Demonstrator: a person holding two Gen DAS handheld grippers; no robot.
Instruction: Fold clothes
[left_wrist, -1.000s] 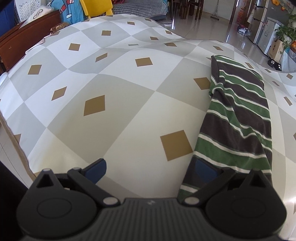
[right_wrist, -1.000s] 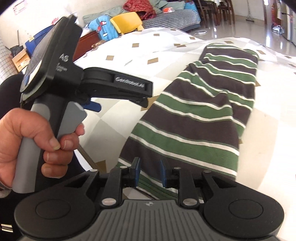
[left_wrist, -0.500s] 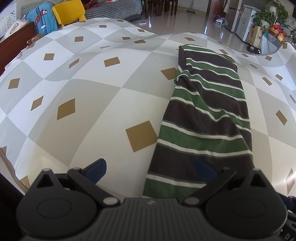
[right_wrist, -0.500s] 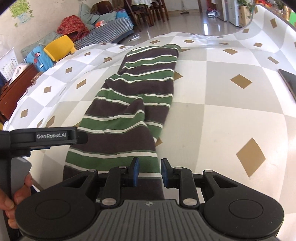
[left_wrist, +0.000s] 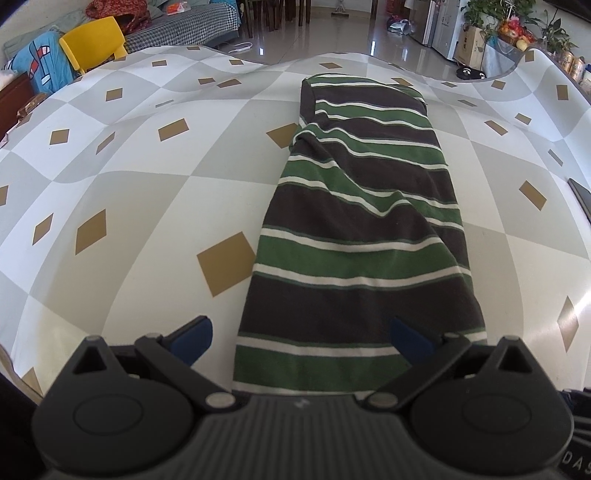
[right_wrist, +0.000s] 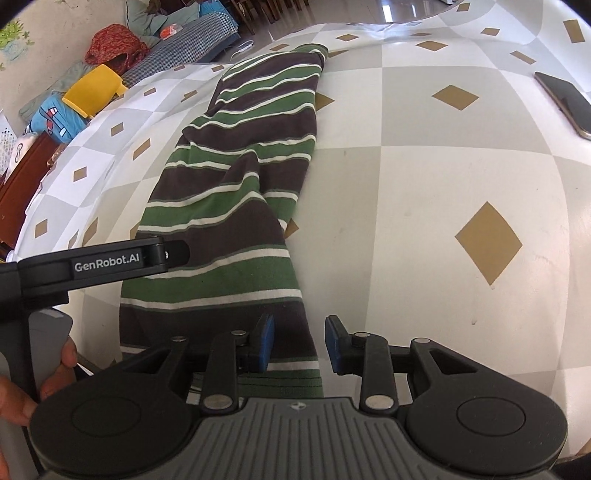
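— Where is the garment now?

— The striped shirt (left_wrist: 362, 229) lies as a long folded strip on the checked cloth (left_wrist: 147, 206) that covers the counter. In my left wrist view it runs from the bottom centre up to the upper centre of the frame. In my right wrist view (right_wrist: 236, 177) it goes from the bottom centre to the upper left.

— What does your left gripper do?

— My left gripper (left_wrist: 301, 338) stands wide open. Its left finger is over the bare cloth, its right finger is over the near hem of the shirt, and it holds nothing.

— And the right one?

— The jaws of my right gripper (right_wrist: 300, 343) are opening. The right edge of the shirt's near hem lies between the blue pads (right_wrist: 266, 341), but they do not press it. At the left of this view I see my left hand (right_wrist: 33, 384) on the handle of the other gripper.

— Anything else on the cloth?

— A phone (right_wrist: 565, 103) lies at the upper right, well apart from the shirt.
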